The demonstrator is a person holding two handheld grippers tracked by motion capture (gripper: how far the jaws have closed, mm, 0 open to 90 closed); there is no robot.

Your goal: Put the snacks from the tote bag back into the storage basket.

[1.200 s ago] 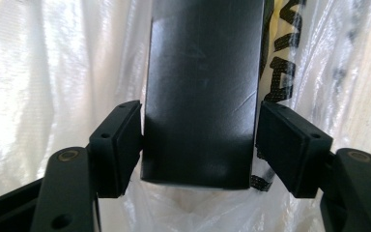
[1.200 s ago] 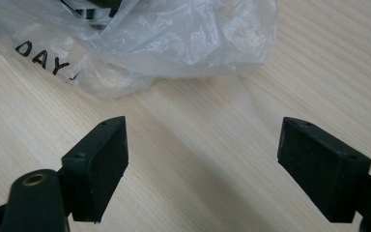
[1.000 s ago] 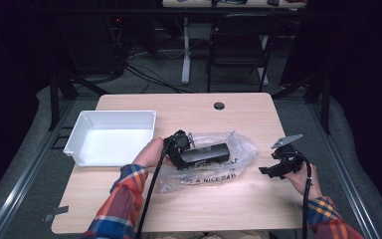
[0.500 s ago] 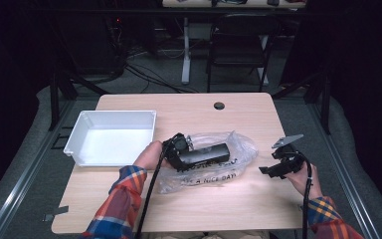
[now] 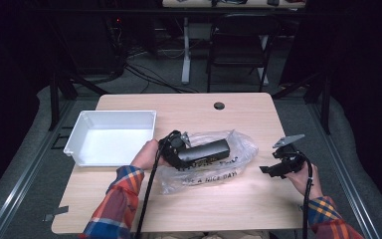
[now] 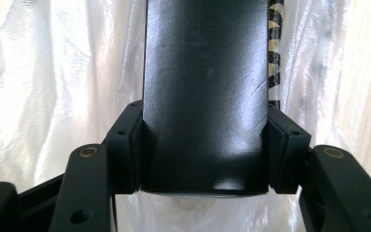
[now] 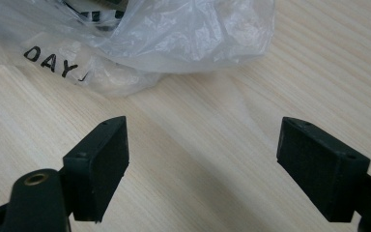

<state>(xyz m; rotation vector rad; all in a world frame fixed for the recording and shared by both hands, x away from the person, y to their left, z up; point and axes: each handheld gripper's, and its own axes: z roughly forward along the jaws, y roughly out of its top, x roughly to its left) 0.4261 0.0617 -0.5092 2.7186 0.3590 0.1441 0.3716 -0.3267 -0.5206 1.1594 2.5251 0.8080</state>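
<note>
Table [image 5: 238, 199], then tray [image 5: 110, 137] at its left, then bag [image 5: 238, 149] at its centre. On the bag lies the box [image 5: 205, 151], black, long and smooth: probably stiff, light, somewhat slippery, best gripped across its narrow sides near one end. The left gripper [image 6: 204, 145] has just been closing and is clamped on the box's near end, pads on both sides. The right gripper [image 7: 203, 164], right of the bag, stands apart, empty.
</note>
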